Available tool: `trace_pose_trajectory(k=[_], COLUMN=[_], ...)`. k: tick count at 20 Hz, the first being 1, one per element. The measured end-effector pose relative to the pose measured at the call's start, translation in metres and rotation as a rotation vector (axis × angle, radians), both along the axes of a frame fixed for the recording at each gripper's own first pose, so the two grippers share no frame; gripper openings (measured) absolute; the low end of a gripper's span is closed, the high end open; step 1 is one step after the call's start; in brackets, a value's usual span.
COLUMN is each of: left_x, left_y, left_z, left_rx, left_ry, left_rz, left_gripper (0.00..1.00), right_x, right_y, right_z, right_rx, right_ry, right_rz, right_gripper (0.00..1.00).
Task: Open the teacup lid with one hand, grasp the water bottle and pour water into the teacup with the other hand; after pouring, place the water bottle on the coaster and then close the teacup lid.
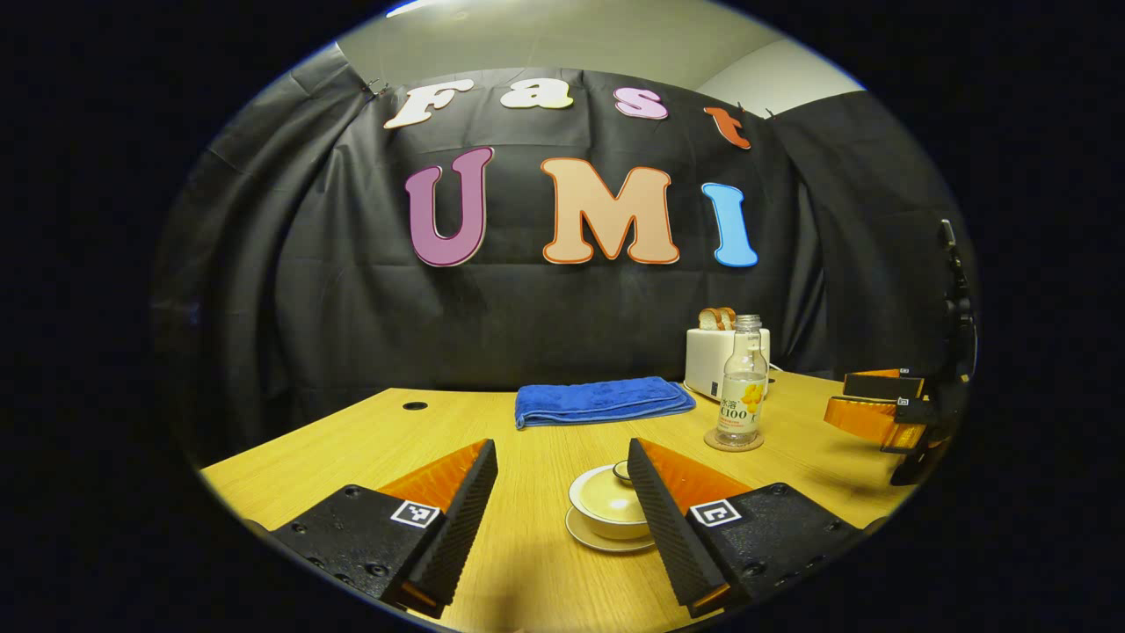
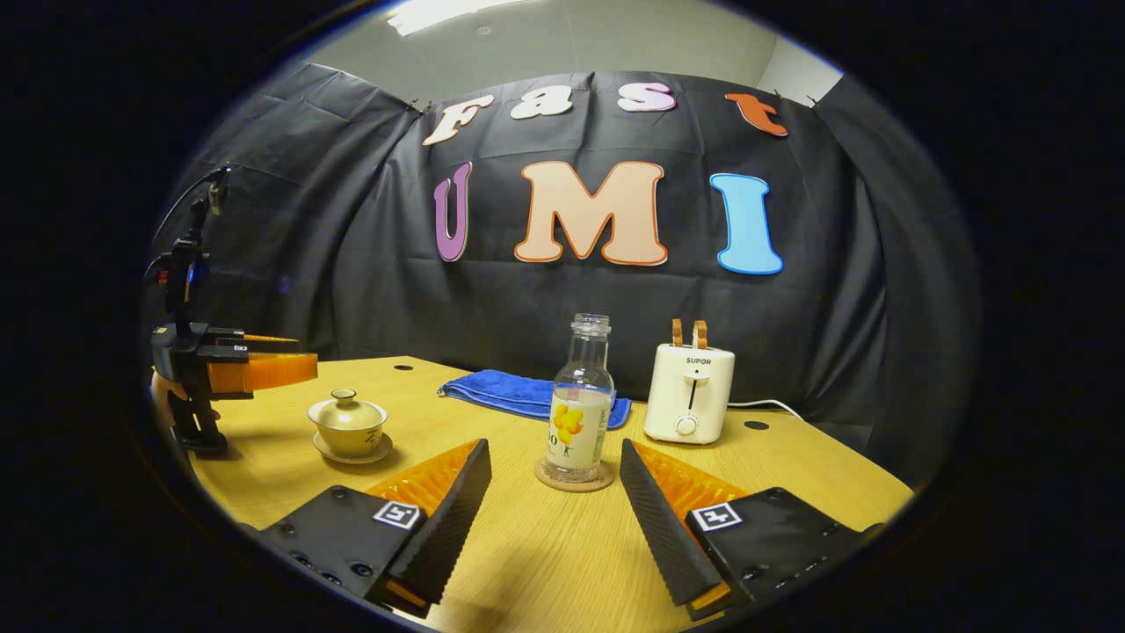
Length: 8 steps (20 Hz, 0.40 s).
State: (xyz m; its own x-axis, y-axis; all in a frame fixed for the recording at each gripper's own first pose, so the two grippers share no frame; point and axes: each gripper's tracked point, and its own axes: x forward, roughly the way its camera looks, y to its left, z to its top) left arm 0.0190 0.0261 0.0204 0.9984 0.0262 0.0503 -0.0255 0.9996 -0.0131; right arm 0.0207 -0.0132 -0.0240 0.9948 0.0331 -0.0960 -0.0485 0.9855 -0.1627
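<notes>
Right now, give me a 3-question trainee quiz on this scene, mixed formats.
1. True or false: the ceramic lid sits on the pale teacup.
2. The clear uncapped water bottle stands on: A) folded blue towel B) round cork coaster C) white toaster
3. Fill in: the left gripper and the right gripper are both ____.

Key: 1 true; 2 B; 3 open.
</notes>
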Motion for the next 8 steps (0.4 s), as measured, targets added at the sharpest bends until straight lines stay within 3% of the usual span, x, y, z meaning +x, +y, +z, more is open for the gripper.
trace_pose_trajectory(k=[1,8], left_x=[-0.0012,-0.0065], left_y=[0.0012,0.0031], left_z=[0.0014,0.0048], left_rx=[0.002,0.013], left_ry=[-0.003,-0.016], left_rz=[0.001,0.005], left_gripper=[0.87,0.87], right_x=[0.0003,-0.0021], right_y=[0.0008,0.0028], right_z=[0.0004,0.0047], right_rx=[0.000,-0.008], right_ry=[0.000,-0.012], right_rz=[0.001,0.002], right_gripper=[0.95,0.95])
